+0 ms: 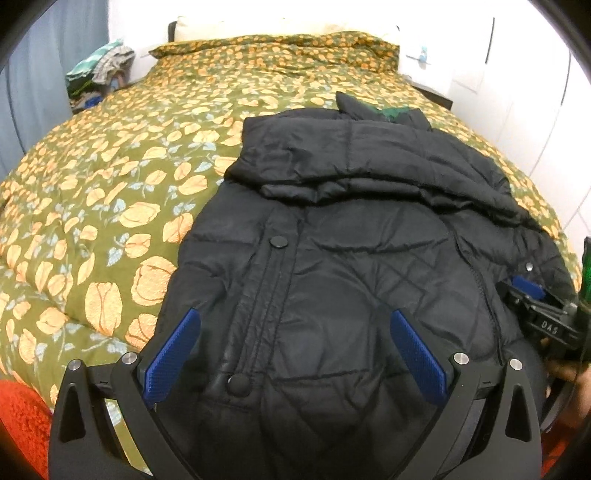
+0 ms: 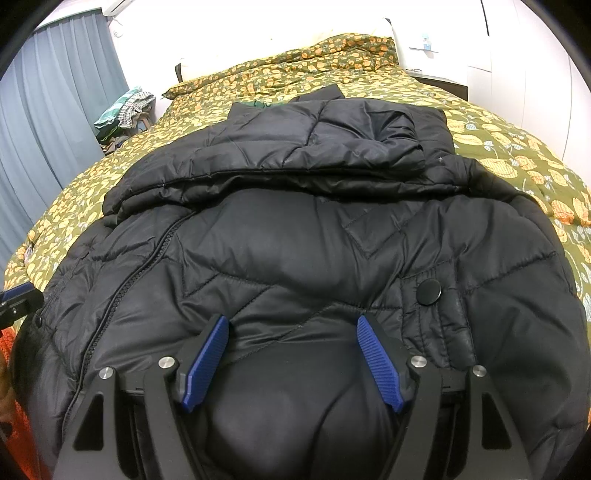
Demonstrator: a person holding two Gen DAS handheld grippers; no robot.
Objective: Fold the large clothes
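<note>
A black quilted puffer jacket [image 1: 351, 229] lies on the bed, its sleeves folded across the upper part. It fills the right wrist view [image 2: 314, 229]. My left gripper [image 1: 293, 321] is open, its blue pads wide apart over the jacket's near hem by the snap placket. My right gripper [image 2: 291, 326] is open around a bulge of the jacket's near edge; fabric sits between the pads, which do not pinch it. The right gripper also shows in the left wrist view [image 1: 532, 299] at the jacket's right edge.
The bed carries a green quilt with orange flowers [image 1: 110, 192]. A pile of clothes [image 1: 99, 70] sits at the far left by a grey curtain [image 2: 55, 110]. A pillow [image 1: 280, 29] lies at the headboard. An orange rug [image 1: 18, 421] is below left.
</note>
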